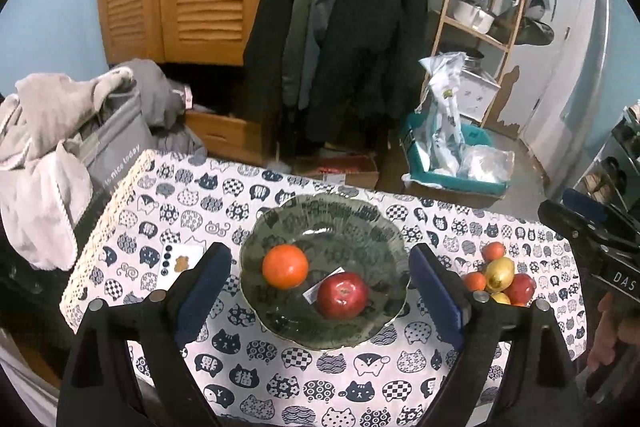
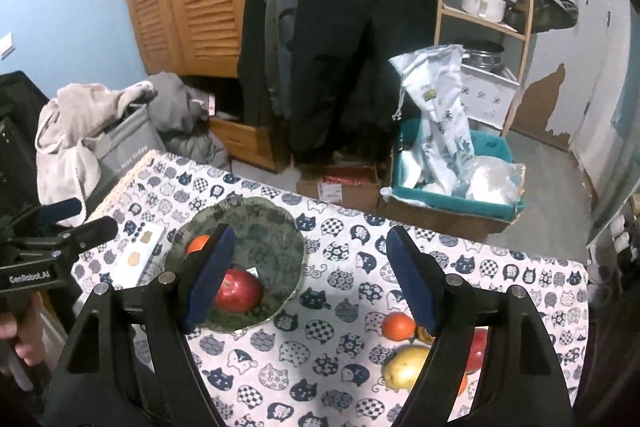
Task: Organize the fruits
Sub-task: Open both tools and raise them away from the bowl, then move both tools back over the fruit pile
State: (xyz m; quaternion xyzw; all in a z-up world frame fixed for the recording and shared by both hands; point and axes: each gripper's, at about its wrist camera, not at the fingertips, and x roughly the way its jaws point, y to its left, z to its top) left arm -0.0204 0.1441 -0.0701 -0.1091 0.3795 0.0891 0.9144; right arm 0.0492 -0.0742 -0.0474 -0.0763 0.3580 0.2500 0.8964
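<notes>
Green glass plate (image 1: 372, 227) sits between the left gripper (image 1: 320, 291) fingers, bearing an orange (image 1: 285, 266) and apple (image 1: 342, 295). Both grippers' fingers stand apart, empty; right gripper (image 2: 308, 279).

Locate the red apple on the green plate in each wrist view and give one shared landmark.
Left wrist: red apple low centre, on the plate's near right, beside the orange.
Right wrist: red apple lower left, partly behind a blue finger pad.
Shared landmark: green plate.

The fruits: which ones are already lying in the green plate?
The big orange and the red apple lie in the green plate. All other fruits sit in a small pile on the tablecloth beside it.
</notes>
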